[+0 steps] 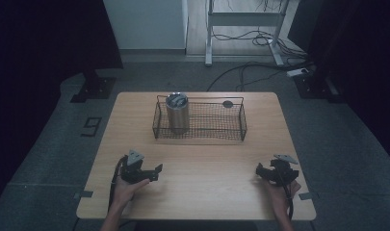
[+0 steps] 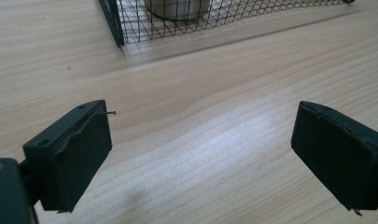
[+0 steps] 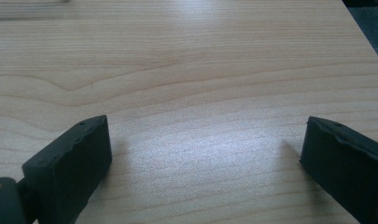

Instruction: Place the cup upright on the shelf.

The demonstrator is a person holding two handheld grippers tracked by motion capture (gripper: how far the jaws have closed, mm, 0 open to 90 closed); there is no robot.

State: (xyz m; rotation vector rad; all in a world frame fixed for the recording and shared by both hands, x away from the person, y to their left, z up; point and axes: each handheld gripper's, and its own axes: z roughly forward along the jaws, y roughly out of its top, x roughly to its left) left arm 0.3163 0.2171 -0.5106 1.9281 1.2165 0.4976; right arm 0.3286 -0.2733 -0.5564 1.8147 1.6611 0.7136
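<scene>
A black wire basket (image 1: 199, 137) stands at the far middle of the wooden table (image 1: 197, 192). A steel tumbler (image 1: 177, 113) stands upright in the basket's left end, and a small dark round lid (image 1: 227, 104) lies by the basket's far right rim. My left gripper (image 1: 156, 172) rests near the front left of the table, held by a hand, open and holding nothing. In the left gripper view its jaws stand wide apart (image 2: 200, 154), with the basket corner (image 2: 116, 28) and the tumbler's base (image 2: 177, 8) ahead. My right gripper (image 1: 261, 171) rests at the front right, open over bare wood (image 3: 205, 163).
The table's right edge (image 3: 359, 28) lies close to the right gripper. Beyond the table are a white cabinet (image 1: 147, 24), a metal frame (image 1: 243, 29) with cables on the floor, and dark stands at both sides.
</scene>
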